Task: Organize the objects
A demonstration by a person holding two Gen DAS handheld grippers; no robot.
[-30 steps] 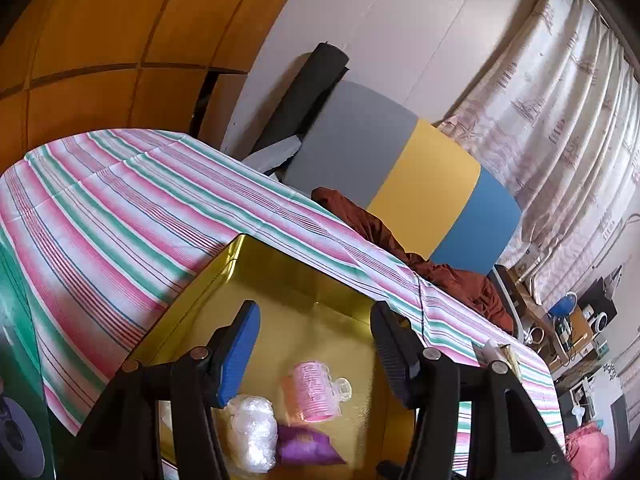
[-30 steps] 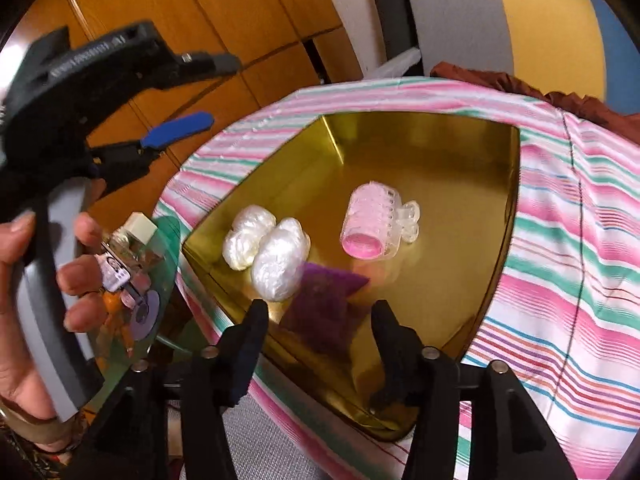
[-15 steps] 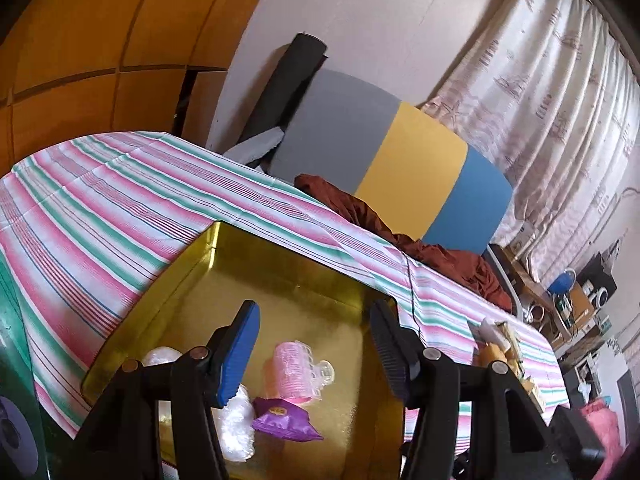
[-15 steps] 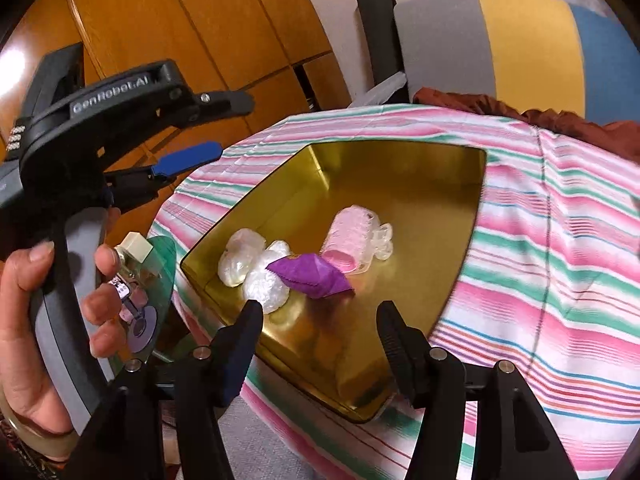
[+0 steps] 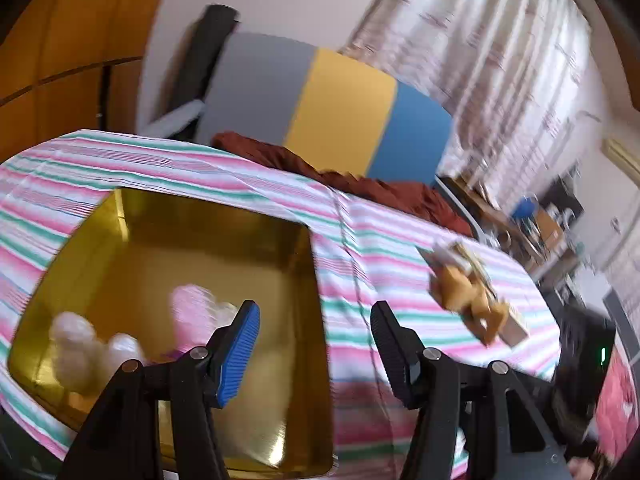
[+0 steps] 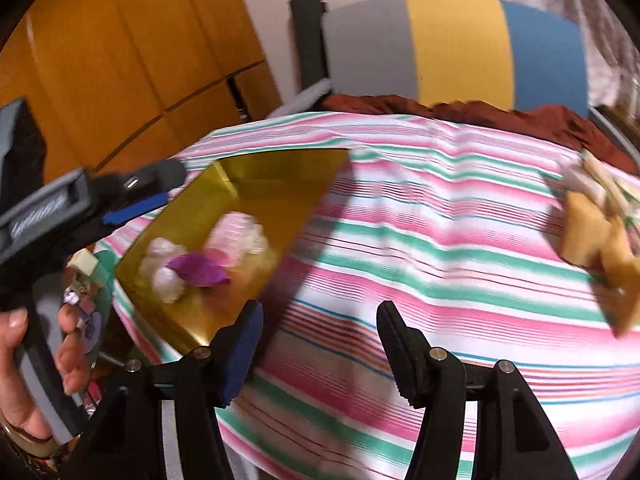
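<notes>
Purple packet (image 6: 199,270) in gold tray (image 6: 280,168)

Your left black two-finger gripper with the blue pad (image 5: 314,350) points downward with its jaws standing apart and nothing between them. Your right black two-finger gripper (image 6: 320,346) is angled down the same way, jaws parted and empty. Your left hand (image 6: 30,380) wraps the grey handle, fingers curled around its front.

Motion blur smears the tan pile (image 5: 472,300) on the striped tabletop (image 5: 400,280) beyond identifying, the pink item (image 5: 192,304) and white bundles (image 5: 76,340) in the gold tray (image 5: 200,248) likewise, and the right view's edge cuts off that pile (image 6: 600,240).
</notes>
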